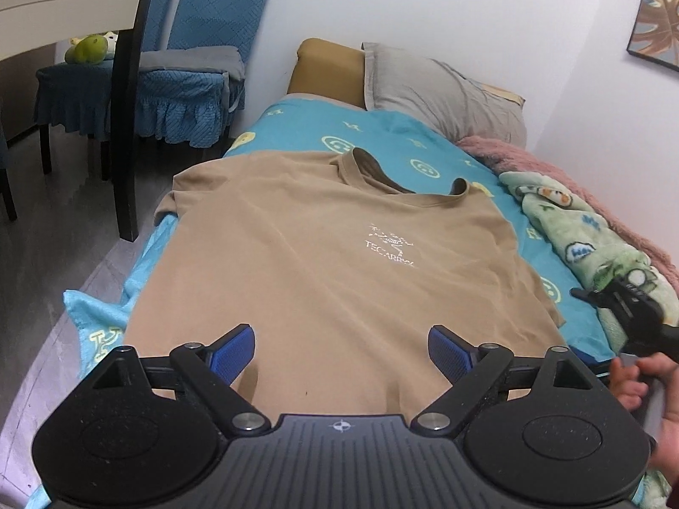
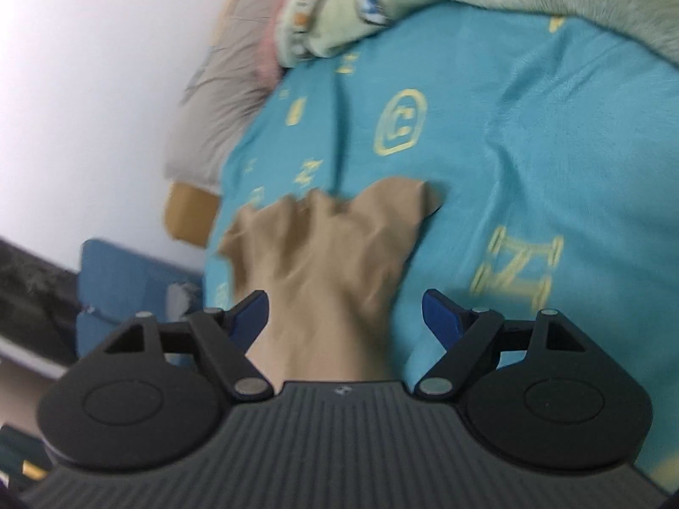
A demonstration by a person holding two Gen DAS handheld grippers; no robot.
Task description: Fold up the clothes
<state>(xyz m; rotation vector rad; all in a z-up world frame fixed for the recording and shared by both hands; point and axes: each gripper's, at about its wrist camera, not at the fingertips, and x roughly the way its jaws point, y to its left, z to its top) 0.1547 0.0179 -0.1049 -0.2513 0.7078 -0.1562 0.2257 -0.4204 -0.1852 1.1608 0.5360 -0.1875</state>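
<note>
Lying flat, front up, on the bed (image 1: 394, 135), the tan T-shirt (image 1: 322, 263) has its collar toward the pillow (image 1: 441, 93) and one sleeve spread over the blue sheet (image 2: 530, 135). Left gripper (image 1: 341, 350) hangs above the shirt's hem, released, fingers wide. Right gripper (image 2: 346, 311) is over that sleeve, also spread, gripping nothing. A green blanket (image 1: 581, 229) lies beside the shirt

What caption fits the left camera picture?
Open left claw above a tan shirt spread flat on a blue sheet.
</note>
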